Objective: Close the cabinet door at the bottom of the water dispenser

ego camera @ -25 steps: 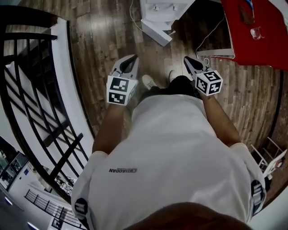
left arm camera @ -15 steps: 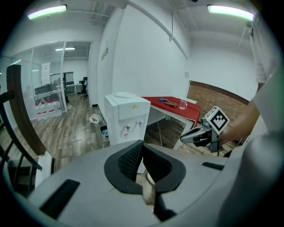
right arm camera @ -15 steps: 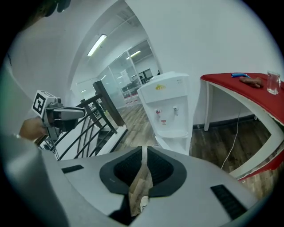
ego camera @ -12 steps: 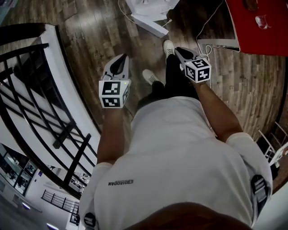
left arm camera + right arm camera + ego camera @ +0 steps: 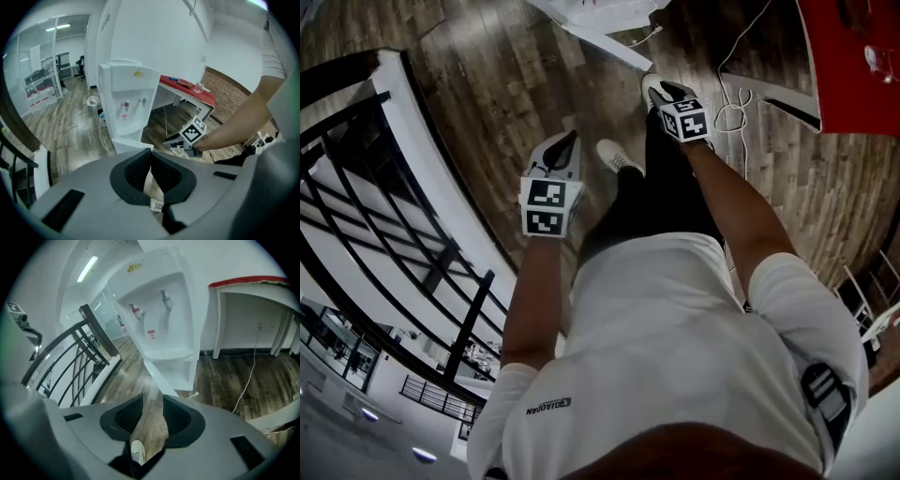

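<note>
The white water dispenser stands on the wood floor ahead, and its base shows at the top edge of the head view. Its bottom cabinet door hangs open and angles out toward me; in the head view it is a white slab. My right gripper points at the door's free edge with a narrow gap between its jaws and nothing held. In the head view it reaches further forward than the left. My left gripper hangs back, its tips together and empty.
A red-topped table stands to the right of the dispenser, with a white cable looped on the floor beside it. A black stair railing runs along the left. The person's white shoes are on the floor below the grippers.
The person has stepped toward the dispenser. The right gripper has moved forward toward the open door, and the left gripper trails behind it.
</note>
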Available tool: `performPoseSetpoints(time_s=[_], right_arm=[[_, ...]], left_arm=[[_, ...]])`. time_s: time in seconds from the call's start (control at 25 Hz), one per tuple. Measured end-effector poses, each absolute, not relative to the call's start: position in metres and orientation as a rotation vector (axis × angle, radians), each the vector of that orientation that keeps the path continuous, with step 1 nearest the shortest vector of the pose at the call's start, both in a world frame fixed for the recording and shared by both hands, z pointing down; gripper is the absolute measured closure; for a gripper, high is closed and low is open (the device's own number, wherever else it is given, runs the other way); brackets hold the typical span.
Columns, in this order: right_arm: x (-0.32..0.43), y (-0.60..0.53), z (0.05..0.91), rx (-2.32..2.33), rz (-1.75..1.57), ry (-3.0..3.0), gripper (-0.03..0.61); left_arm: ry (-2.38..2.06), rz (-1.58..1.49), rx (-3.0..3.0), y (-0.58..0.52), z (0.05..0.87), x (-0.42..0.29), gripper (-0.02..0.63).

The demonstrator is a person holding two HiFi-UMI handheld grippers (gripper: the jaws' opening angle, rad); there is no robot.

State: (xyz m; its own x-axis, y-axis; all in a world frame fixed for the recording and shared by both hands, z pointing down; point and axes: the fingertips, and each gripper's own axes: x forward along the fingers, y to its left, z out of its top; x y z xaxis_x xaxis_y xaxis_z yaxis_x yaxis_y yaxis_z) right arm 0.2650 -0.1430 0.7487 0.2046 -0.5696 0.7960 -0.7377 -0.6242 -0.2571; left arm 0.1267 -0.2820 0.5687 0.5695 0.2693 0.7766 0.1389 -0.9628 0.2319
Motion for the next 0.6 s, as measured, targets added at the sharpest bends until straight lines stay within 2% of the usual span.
performPoseSetpoints(time_s=[0.32, 0.6], right_arm=[[0.296, -0.138, 0.854, 2.229, 1.548, -1.133, 0.465], [0.3, -0.14, 0.906, 2.175, 1.617, -1.102, 0.467]], left_arm=[[0.477, 1.514, 2.543, -0.247, 0.637, 0.156, 0.614], [0.42, 1.556, 2.459, -0.25, 0.672, 0.173, 0.614]])
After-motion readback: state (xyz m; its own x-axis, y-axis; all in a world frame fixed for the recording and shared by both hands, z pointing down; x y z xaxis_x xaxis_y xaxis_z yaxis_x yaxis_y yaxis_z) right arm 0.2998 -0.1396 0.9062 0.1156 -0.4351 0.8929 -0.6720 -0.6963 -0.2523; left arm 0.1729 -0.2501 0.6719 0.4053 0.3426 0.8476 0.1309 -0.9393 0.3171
